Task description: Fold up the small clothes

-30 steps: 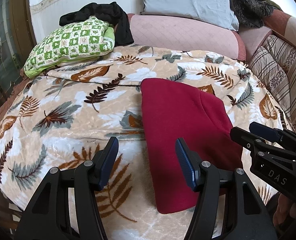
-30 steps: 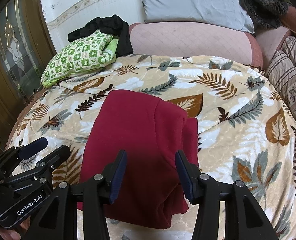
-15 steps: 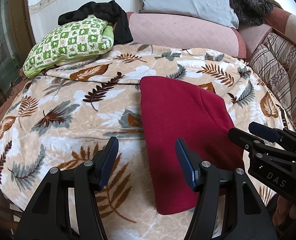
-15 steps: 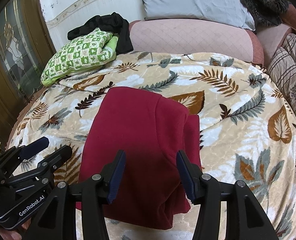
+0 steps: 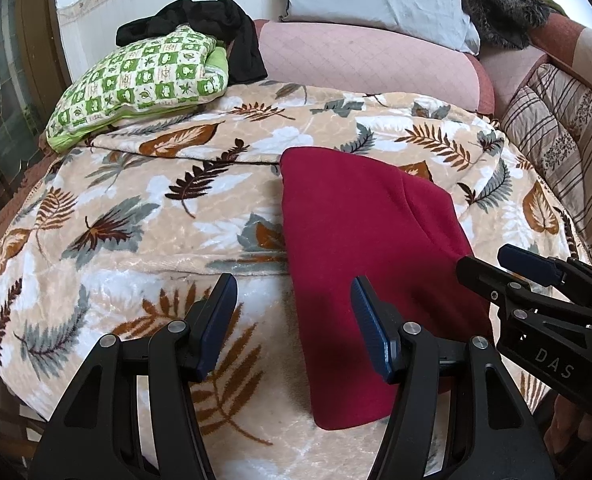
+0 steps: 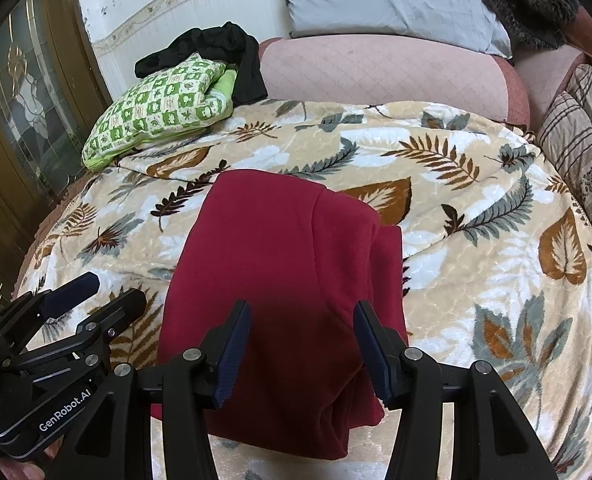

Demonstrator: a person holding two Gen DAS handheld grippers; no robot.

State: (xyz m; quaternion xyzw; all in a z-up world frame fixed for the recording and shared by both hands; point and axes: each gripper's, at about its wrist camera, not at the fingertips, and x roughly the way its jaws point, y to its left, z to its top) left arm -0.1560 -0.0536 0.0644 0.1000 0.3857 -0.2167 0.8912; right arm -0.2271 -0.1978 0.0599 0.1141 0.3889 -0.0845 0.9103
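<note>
A dark red fleece garment [image 6: 280, 276], already folded narrow, was laid flat on the leaf-patterned plush blanket [image 5: 136, 216], presumably for a final fold. The left gripper [image 5: 292, 320] and right gripper [image 6: 301, 344] were held above it, jaws apart, nothing gripped.
</note>
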